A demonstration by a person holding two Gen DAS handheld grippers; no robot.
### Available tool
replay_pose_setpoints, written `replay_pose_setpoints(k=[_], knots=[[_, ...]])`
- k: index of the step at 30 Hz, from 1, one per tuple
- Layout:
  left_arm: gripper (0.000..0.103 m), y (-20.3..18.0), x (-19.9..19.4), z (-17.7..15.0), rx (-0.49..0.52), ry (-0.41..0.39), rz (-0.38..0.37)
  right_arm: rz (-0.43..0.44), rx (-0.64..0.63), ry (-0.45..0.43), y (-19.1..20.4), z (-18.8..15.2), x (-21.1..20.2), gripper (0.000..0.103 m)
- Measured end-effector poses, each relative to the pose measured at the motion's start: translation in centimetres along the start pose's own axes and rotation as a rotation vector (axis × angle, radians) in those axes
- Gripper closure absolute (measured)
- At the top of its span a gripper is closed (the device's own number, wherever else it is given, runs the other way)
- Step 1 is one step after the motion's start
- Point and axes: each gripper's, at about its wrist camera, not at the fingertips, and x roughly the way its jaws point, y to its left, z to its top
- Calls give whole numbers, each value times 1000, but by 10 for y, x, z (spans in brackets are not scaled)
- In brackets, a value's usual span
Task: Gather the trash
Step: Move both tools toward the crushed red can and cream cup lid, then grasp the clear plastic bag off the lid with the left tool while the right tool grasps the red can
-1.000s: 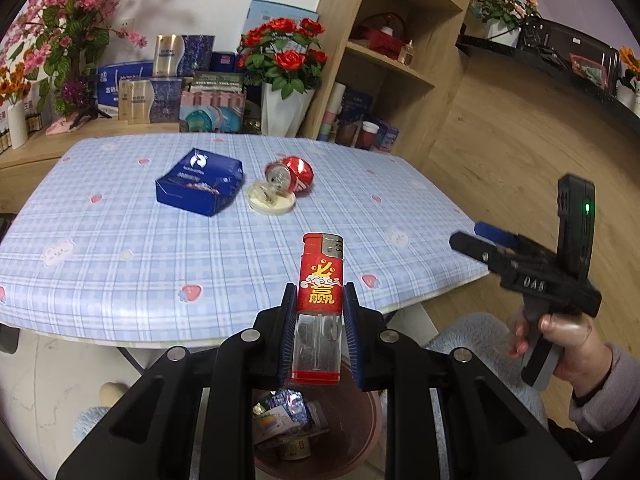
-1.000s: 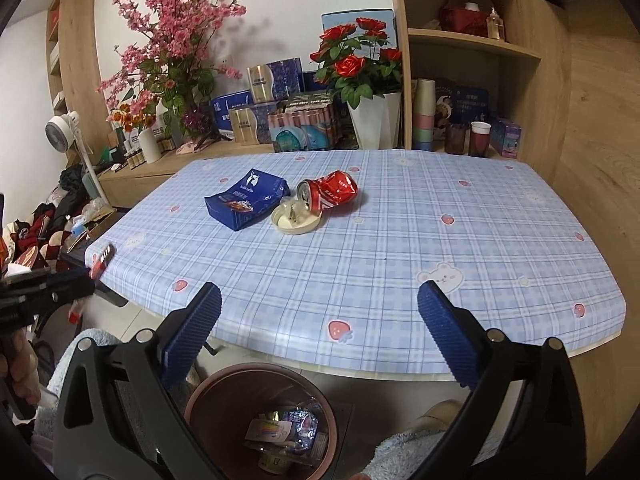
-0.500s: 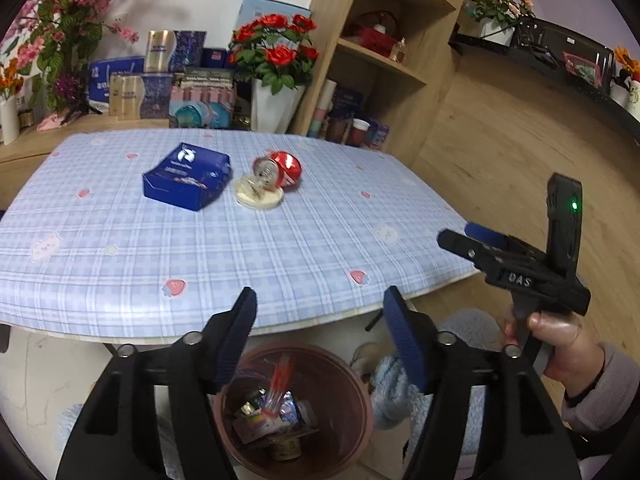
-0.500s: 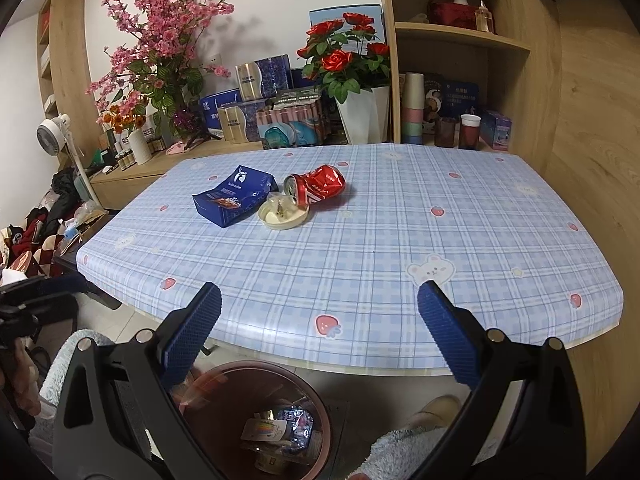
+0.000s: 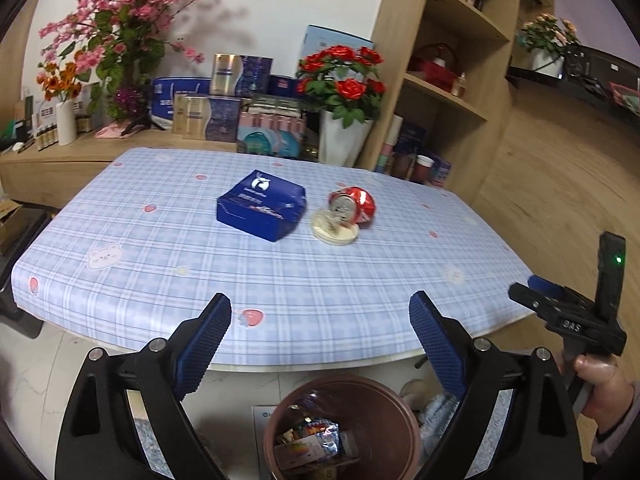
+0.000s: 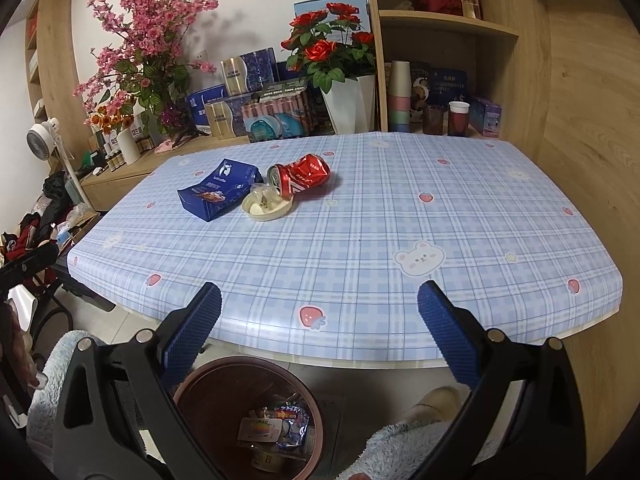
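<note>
Both claws gape wide and empty, left claw (image 5: 320, 344) and right claw (image 6: 319, 332) (bin (image 6: 188, 390) below); reach far, straddle crushed can (image 6: 301, 174) squarely.

Box (image 5: 262, 204) left of can (image 5: 354, 206) & dish (image 5: 335, 232) on table (image 5: 160, 264); bin (image 5: 344, 424) below front edge.

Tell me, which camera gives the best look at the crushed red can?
The right wrist view: the crushed red can lies side-on there, showing its dented body and open top. In the left wrist view the can is seen end-on and slightly blurred, mostly its top.
</note>
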Motion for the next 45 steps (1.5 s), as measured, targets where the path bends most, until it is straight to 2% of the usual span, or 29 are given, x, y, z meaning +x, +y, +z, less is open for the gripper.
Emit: replay_pose_setpoints(k=[8,16,21,25,29,32,38,39,40,43,45], knots=[[15,3,24,10,41,23,13,-3,1,24,-4,1,17,6],[17,-6,80,24,72,84,-17,-1,8,47,-15,8,47,6],[30,-13,134,44,100,132,-47,0,22,63,-28,22,79,6],[47,-22,201,66,134,193,-63,5,20,74,-37,35,104,6],[53,-27,262,79,142,259,-65,9,17,89,-47,50,131,6],[54,-30,292,83,157,288,-58,8,15,94,-54,57,145,6],[63,-27,327,87,137,329,-39,14,14,106,-63,68,168,6],[67,-27,332,87,144,336,-29,17,13,109,-63,69,172,6],[81,-27,334,87,149,339,-20,20,11,113,-63,71,175,6],[91,-22,330,86,137,325,-26,35,-15,122,-59,79,185,6],[93,-17,325,85,123,321,-39,45,-39,122,-54,84,192,6]])
